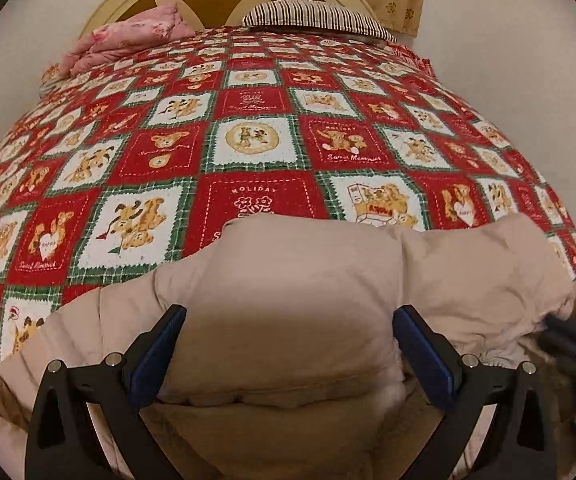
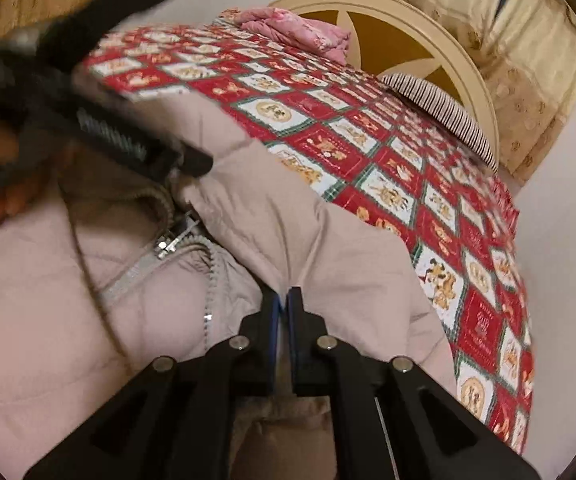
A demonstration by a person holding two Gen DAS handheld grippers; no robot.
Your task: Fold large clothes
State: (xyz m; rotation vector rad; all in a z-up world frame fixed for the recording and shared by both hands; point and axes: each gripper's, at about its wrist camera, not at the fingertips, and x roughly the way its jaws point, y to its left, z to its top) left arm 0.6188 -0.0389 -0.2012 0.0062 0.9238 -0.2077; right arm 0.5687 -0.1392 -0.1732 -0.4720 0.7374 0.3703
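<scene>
The right gripper (image 2: 283, 300) has its jaws pressed together, pinching a fold of the beige jacket (image 2: 67, 300) beside the zip (image 2: 207, 276), while the left gripper (image 1: 288, 320) hangs over a puffed part with jaws spread, holding nothing. The jacket lies bunched at the near edge of the bed (image 1: 255, 136), one part turned over. I judge the folding barely begun, with most folds left.

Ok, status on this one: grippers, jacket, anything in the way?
Left gripper open over puffy beige jacket. Right gripper shut on jacket fabric. Nothing blocking.
</scene>
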